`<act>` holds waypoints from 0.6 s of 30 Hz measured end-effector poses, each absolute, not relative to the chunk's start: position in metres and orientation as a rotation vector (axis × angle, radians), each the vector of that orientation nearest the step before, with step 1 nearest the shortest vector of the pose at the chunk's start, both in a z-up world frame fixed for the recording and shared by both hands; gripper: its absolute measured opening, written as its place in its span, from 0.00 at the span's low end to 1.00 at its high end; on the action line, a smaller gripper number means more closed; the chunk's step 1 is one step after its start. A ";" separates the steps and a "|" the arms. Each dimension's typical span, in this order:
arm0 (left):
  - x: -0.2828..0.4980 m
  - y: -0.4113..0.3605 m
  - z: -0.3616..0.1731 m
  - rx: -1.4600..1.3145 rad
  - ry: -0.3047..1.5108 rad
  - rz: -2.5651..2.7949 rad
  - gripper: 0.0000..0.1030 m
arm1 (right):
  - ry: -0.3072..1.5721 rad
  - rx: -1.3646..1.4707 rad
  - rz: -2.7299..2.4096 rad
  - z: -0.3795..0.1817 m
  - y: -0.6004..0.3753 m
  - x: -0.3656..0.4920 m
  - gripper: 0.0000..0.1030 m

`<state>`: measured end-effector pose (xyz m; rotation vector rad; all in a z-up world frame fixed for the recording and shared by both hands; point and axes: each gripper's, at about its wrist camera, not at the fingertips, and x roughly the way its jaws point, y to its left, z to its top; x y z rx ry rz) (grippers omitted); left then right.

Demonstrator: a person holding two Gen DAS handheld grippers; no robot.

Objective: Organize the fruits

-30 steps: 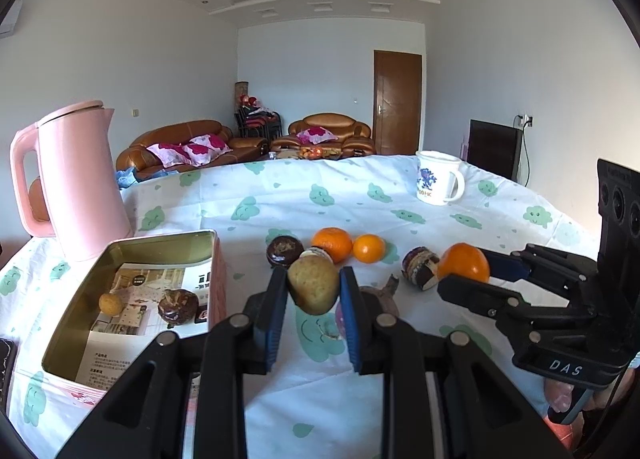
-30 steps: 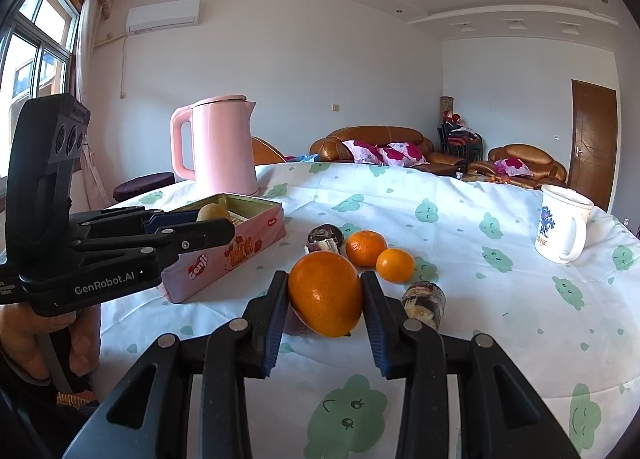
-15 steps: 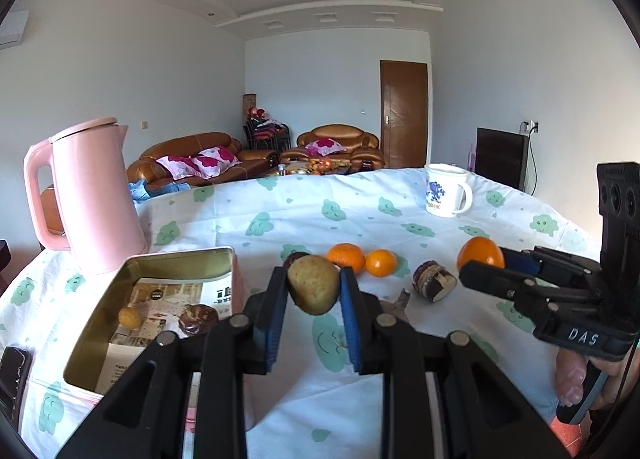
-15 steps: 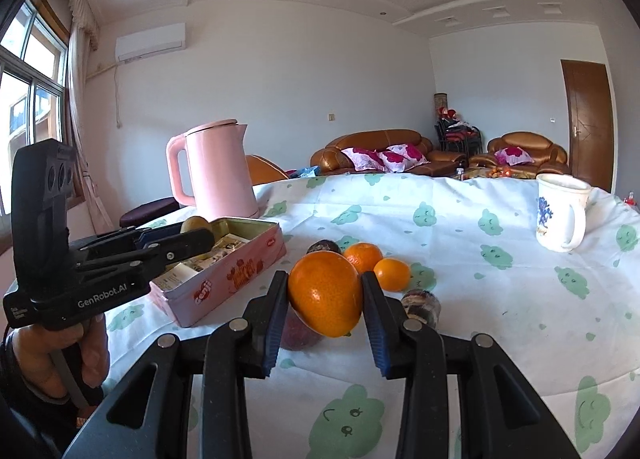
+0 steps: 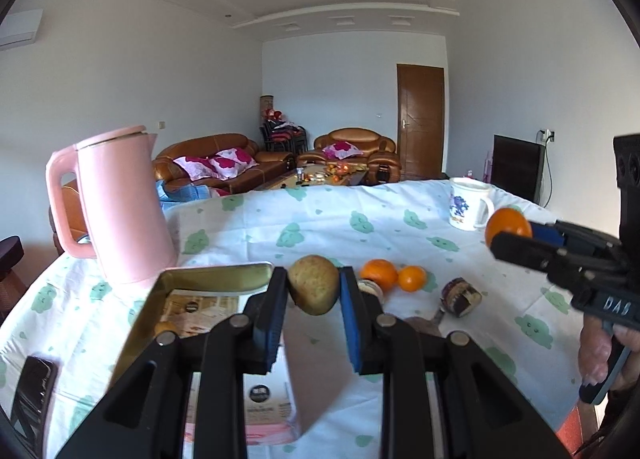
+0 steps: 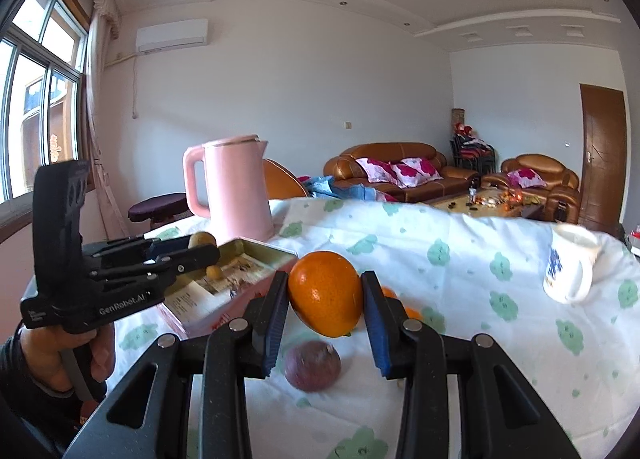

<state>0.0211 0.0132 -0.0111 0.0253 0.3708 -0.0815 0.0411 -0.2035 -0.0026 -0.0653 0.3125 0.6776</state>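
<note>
While the left wrist view looks down its own fingers, the left gripper [image 5: 314, 293] is clamped across the middle of a brownish, speckled fruit [image 5: 314, 290], held clear above the tablecloth [image 5: 320, 219] just beside the open tin box [image 5: 208, 273]. It looks firm-skinned and light, with a matt surface the blue pads should hold easily; a grip across its widest part, as here, seems the safest, since a hold nearer either end would likely squeeze it out. Two small oranges [image 5: 394, 275] and a dark round fruit [image 5: 460, 295] lie on the cloth beyond, near a pink kettle [image 5: 120, 211] and a mug [image 5: 466, 205]. From the right wrist view, the right gripper [image 6: 325, 301] is closed on a large orange [image 6: 325, 293], lifted above a purplish fruit [image 6: 313, 365] on the cloth. The orange is probably the heavier piece, its peel smooth, slightly yielding and apt to slip, so moderate pressure at its equator suits it; a hard squeeze could bruise it. In this view the left gripper [image 6: 200, 247] carries its fruit over the near end of the tin box [image 6: 256, 253], where a small yellow fruit [image 6: 214, 271] already sits.
</note>
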 end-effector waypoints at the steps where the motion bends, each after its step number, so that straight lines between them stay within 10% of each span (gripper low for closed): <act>1: 0.021 0.015 -0.010 0.027 0.368 -0.077 0.26 | 0.307 -0.066 0.685 0.002 -0.201 0.042 0.37; 18: 0.040 0.085 -0.002 -0.030 0.403 0.041 0.26 | 0.291 -0.117 0.776 0.040 -0.138 0.071 0.37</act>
